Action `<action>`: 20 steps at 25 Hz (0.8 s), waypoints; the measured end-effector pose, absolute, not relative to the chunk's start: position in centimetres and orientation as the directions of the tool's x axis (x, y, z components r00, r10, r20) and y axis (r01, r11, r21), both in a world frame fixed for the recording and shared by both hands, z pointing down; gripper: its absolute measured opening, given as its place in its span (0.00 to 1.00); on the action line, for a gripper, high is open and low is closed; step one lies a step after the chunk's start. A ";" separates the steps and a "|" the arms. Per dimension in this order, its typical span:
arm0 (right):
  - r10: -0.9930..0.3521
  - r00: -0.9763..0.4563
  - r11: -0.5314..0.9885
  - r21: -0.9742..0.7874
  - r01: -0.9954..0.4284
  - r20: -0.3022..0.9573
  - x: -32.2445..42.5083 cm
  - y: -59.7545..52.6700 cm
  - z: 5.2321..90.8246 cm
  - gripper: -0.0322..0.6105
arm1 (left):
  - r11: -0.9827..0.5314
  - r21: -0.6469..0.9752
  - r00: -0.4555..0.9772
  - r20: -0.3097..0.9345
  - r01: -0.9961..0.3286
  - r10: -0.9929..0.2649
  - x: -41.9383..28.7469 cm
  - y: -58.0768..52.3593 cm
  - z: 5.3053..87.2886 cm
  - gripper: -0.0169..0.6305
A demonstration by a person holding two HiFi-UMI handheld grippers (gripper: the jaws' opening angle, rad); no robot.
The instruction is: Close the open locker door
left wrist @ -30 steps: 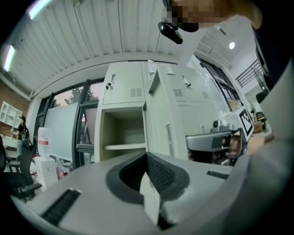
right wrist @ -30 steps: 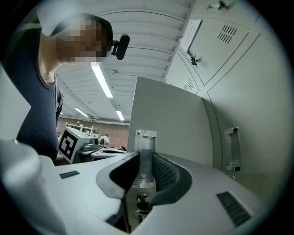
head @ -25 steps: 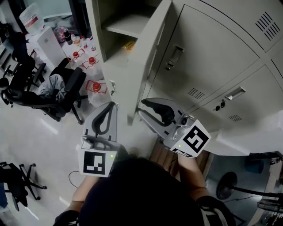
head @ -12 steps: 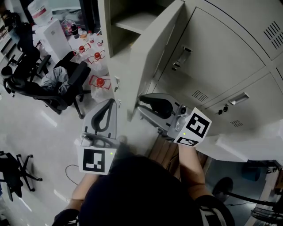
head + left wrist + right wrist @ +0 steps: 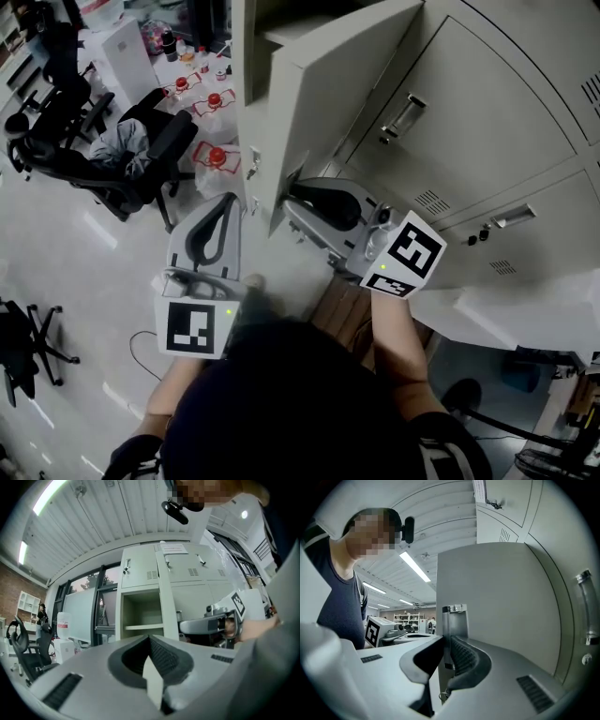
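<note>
The beige locker door [image 5: 328, 103] stands partly open in front of its compartment [image 5: 272, 28]. My right gripper [image 5: 298, 187] is at the door's lower free edge, shut on that edge. In the right gripper view the door [image 5: 501, 602] fills the right side and its metal latch plate [image 5: 454, 620] stands between the jaws of the right gripper [image 5: 443, 641]. My left gripper [image 5: 228, 202] hangs to the left of the door, shut and holding nothing. From the left gripper view [image 5: 149, 639] the open compartment [image 5: 140, 616] with its shelf lies straight ahead.
Closed lockers with handles [image 5: 405, 114] run along the right. Black office chairs [image 5: 131, 159] and red-capped water bottles [image 5: 214, 98] stand on the floor at the left. A white cabinet [image 5: 122, 56] is further back. A fan [image 5: 469, 398] sits at lower right.
The door has swung further towards its compartment, with the right gripper moving along at its edge. The left gripper has stayed beside it, still shut.
</note>
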State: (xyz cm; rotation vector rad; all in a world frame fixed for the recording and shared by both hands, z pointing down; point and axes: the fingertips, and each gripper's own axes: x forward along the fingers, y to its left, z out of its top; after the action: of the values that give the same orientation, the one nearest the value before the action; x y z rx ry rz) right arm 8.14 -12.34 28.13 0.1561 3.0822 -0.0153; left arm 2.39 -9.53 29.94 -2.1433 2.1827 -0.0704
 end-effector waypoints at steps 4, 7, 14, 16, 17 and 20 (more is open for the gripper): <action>0.083 -0.995 0.996 -0.007 0.084 -0.057 7.4 -12.5 28.1 0.14 | 0.034 -0.094 -0.031 -0.033 -0.995 -0.999 1.9 -9.4 29.7 0.03; 0.078 -0.995 0.997 -0.008 0.078 -0.058 6.9 -12.7 28.1 0.13 | 0.046 -0.096 -0.043 -0.037 -0.994 -0.998 1.6 -9.3 29.7 0.03; 0.064 -0.996 0.998 0.006 0.064 -0.055 5.3 -13.1 28.3 0.13 | 0.070 -0.108 -0.066 -0.044 -0.992 -0.997 0.6 -9.1 29.5 0.03; 0.061 -0.997 0.998 0.007 0.061 -0.056 4.8 -13.2 28.3 0.12 | 0.072 -0.110 -0.067 -0.045 -0.991 -0.997 0.4 -9.1 29.4 0.03; 0.060 -0.996 0.998 0.005 0.060 -0.059 4.6 -13.2 28.3 0.12 | 0.074 -0.110 -0.069 -0.044 -0.991 -0.997 0.2 -9.2 29.4 0.03; 0.059 -0.996 0.998 -0.003 0.060 -0.062 3.9 -13.5 28.3 0.12 | 0.080 -0.107 -0.075 -0.046 -0.991 -0.996 -0.5 -9.4 29.3 0.03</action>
State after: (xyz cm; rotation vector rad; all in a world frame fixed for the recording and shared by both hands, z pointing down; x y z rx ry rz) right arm 3.86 -13.52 28.27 0.0917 3.0778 -0.0075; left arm -0.54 -9.41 29.27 -2.0606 2.2279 -0.0720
